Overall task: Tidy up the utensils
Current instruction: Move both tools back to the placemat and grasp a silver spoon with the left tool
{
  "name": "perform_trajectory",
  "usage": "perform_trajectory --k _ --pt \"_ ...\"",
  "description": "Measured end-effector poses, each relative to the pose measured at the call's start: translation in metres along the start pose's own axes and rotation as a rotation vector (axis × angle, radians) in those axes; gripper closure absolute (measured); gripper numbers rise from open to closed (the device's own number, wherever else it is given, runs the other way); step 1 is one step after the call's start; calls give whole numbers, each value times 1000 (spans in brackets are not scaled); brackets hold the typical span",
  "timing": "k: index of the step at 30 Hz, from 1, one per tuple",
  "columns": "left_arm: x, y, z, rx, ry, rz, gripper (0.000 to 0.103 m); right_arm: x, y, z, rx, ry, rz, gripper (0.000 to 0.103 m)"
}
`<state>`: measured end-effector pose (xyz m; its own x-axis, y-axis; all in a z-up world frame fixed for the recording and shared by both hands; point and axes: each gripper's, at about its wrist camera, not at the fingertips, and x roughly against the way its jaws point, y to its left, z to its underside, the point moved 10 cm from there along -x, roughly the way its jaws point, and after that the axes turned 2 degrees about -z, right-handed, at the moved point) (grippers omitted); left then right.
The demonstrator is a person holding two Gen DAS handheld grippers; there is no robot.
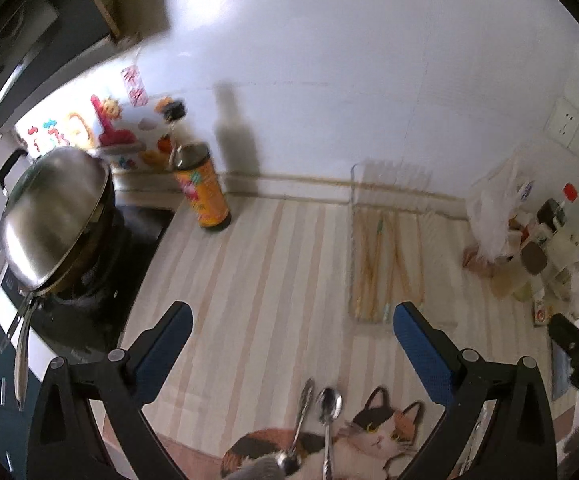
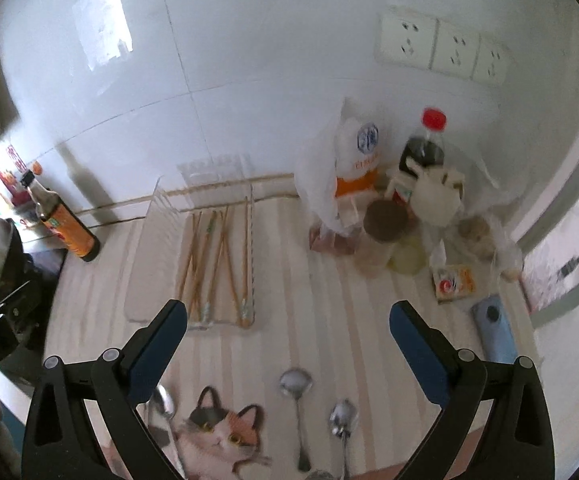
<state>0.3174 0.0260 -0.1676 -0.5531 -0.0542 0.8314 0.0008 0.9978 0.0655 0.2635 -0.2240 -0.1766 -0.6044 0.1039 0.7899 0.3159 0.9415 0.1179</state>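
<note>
Spoons: polished metal, oval bowls, thin handles. Two (image 2: pixel 298 384) (image 2: pixel 343 414) lie on the striped table (image 2: pixel 329 320) near the right gripper (image 2: pixel 288 328), below and between its open jaws, untouched. Two more (image 1: pixel 328 402) (image 1: pixel 304 400) lie across the cat-shaped mat (image 1: pixel 369 440) under the left gripper (image 1: pixel 291 330), jaws spread wide, empty. Farther off, wooden chopsticks (image 2: pixel 213 260) rest in a clear plastic tray (image 2: pixel 145 264).
</note>
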Motion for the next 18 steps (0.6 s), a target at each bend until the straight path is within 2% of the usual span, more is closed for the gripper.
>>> perform_trajectory --k 2,6,7,8,9,10,13,14,16,18 --pt "-9 7 16 -6 29 -22 0 -3 -6 11 -24 28 -10 1" --pt "-52 19 69 -35 174 -36 1 -24 -22 46 -57 116 -2 2" --pt "-66 22 87 -45 223 -37 2 -34 -26 59 -71 155 -10 8" --pt "-77 22 103 -51 266 -31 7 -41 -29 69 -80 180 -16 12" --pt "-91 23 125 -61 326 -22 11 -50 -32 81 -90 217 -21 21" --pt "-99 23 138 -62 364 -6 20 -59 -34 94 -100 255 -27 28" --pt "-120 14 181 -71 488 50 45 -79 -34 122 -113 339 -51 35" --pt "-125 10 194 -77 522 67 49 -86 -33 132 -115 370 -63 36" --pt "-131 3 207 -89 548 83 49 -97 -29 151 -117 422 -83 40" --pt "-135 -2 215 -103 559 79 60 -105 -25 165 -109 459 -90 41"
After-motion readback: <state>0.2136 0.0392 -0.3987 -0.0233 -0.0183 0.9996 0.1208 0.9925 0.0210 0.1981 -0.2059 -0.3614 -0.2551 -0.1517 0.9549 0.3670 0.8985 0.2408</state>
